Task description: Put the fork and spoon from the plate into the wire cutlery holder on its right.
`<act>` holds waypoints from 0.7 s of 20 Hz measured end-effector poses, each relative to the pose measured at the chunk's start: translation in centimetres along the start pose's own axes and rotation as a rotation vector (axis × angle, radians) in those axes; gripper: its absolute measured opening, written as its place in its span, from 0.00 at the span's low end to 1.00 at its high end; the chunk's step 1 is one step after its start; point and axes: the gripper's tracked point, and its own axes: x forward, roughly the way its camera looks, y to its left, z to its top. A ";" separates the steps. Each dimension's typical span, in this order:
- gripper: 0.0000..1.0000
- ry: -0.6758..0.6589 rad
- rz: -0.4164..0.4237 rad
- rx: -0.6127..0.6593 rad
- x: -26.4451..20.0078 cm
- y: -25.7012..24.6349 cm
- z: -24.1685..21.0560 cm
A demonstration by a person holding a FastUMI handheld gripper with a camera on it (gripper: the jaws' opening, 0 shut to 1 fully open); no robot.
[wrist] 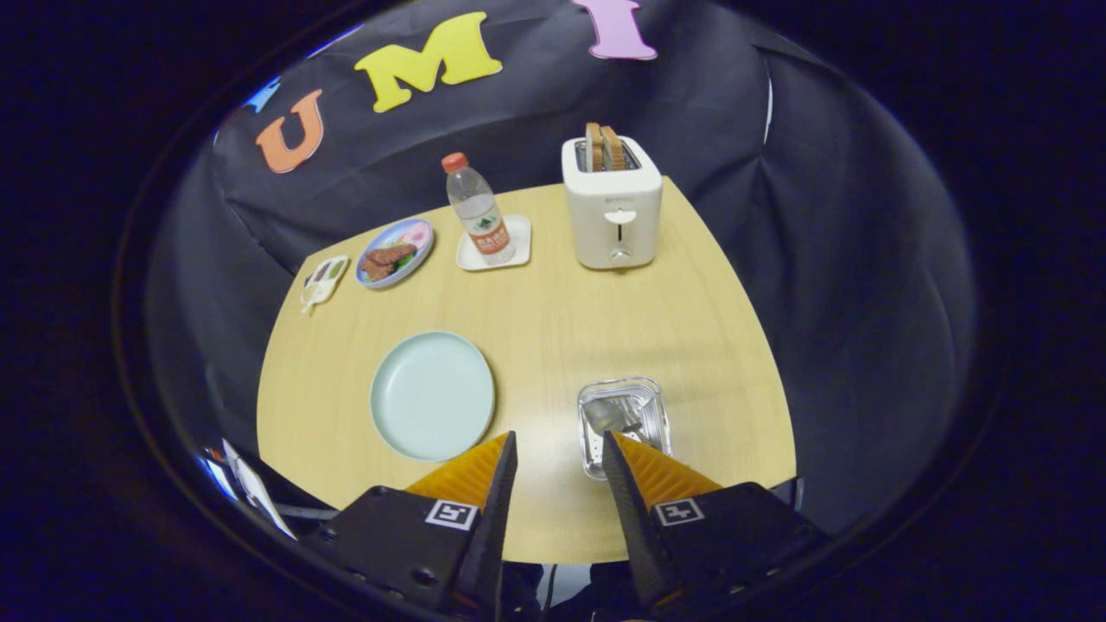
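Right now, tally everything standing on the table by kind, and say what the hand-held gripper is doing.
Plates: 2, pale green round plate, blue-rimmed food plate
Trays: 2, white square tray, small white dish
Bottles: 1, clear plastic bottle
Toasters: 1, white toaster
Holders: 1, wire cutlery holder
Total: 7
Hand-held gripper: open, holding nothing.

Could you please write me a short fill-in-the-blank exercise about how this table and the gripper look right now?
1. The pale green plate is ____ of cutlery.
2. The cutlery now sits inside the wire ____.
3. Two bread slices stand in the ____.
4. The gripper fingers are ____, with nothing between them.

Missing words: empty; holder; toaster; open
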 end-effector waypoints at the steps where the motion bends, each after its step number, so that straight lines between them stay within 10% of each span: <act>1: 0.66 -0.028 0.016 -0.009 -0.5 1.4 0.4; 7: 0.91 -0.306 0.031 -0.114 -4.8 7.0 4.3; 14: 0.96 -0.711 0.020 -0.171 -14.2 13.2 8.3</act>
